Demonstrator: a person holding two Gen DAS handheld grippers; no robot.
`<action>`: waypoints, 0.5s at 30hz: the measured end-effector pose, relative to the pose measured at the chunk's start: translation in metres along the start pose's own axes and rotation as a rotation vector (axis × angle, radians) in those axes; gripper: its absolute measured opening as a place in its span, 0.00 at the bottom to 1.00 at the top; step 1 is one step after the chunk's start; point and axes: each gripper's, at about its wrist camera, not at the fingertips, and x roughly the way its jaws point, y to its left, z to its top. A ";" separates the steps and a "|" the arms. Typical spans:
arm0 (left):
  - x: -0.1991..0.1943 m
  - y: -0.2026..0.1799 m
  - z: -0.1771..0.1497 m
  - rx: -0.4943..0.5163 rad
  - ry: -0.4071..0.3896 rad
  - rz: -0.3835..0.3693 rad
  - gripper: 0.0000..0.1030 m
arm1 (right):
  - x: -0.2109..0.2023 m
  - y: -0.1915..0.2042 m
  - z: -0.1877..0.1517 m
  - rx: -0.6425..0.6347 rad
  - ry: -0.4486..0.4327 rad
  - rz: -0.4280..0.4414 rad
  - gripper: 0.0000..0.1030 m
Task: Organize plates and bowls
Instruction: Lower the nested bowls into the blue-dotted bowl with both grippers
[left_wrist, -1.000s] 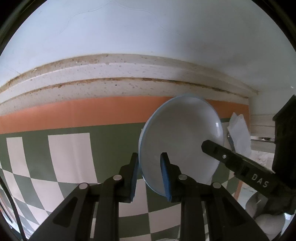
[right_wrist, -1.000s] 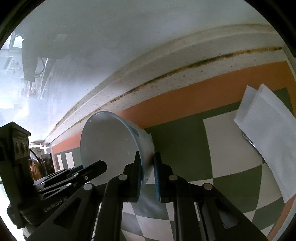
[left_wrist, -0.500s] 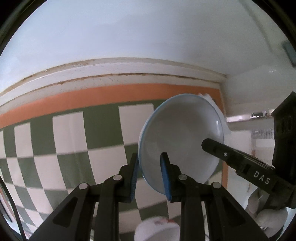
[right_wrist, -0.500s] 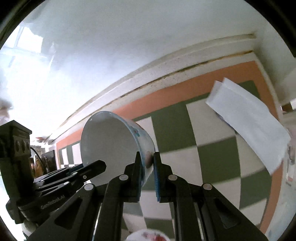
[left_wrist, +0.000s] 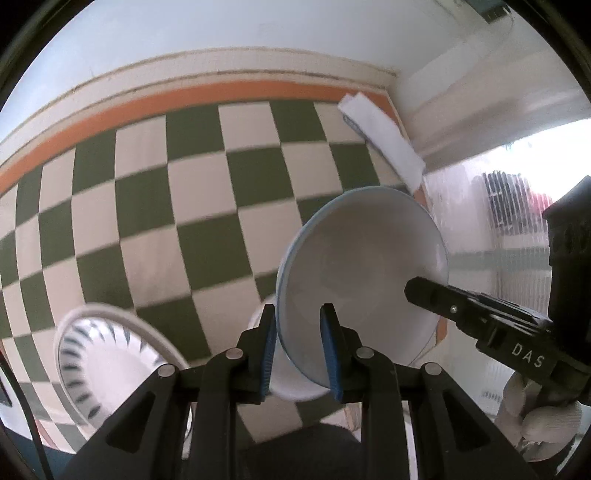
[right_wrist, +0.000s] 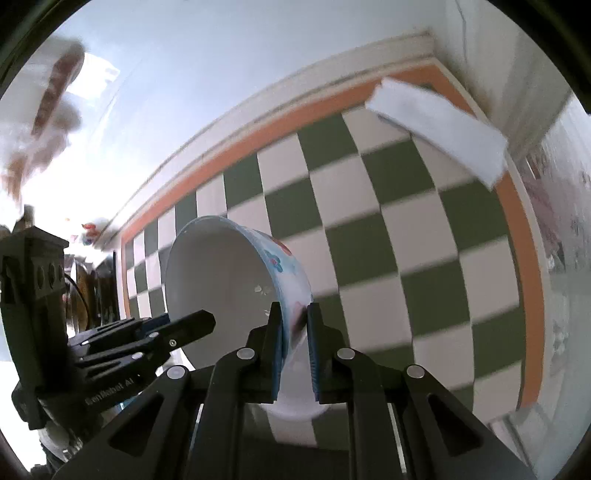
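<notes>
Both grippers, left (left_wrist: 297, 332) and right (right_wrist: 294, 325), pinched one bowl (left_wrist: 364, 273) at opposite rims; one plate (left_wrist: 107, 354) and a second bowl (left_wrist: 291, 384) sat on the checked cloth (left_wrist: 207, 206).

We see a glossy, smooth ceramic-looking bowl (left_wrist: 362, 273), white inside. The left tool (left_wrist: 297, 343) looks like matt black plastic with ribbed blue pads (left_wrist: 328, 354). The checkered surface (left_wrist: 207, 206) seems smooth; at two o'clock lies white folded paper or cloth (left_wrist: 380, 133).
</notes>
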 end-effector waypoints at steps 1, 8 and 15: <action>0.001 0.001 -0.007 -0.003 0.003 0.002 0.21 | 0.002 -0.001 -0.011 0.005 0.010 0.002 0.13; 0.019 0.009 -0.030 -0.006 0.046 0.027 0.21 | 0.022 -0.009 -0.046 0.023 0.056 -0.001 0.13; 0.038 0.010 -0.039 -0.016 0.083 0.052 0.21 | 0.039 -0.017 -0.058 0.039 0.091 -0.013 0.13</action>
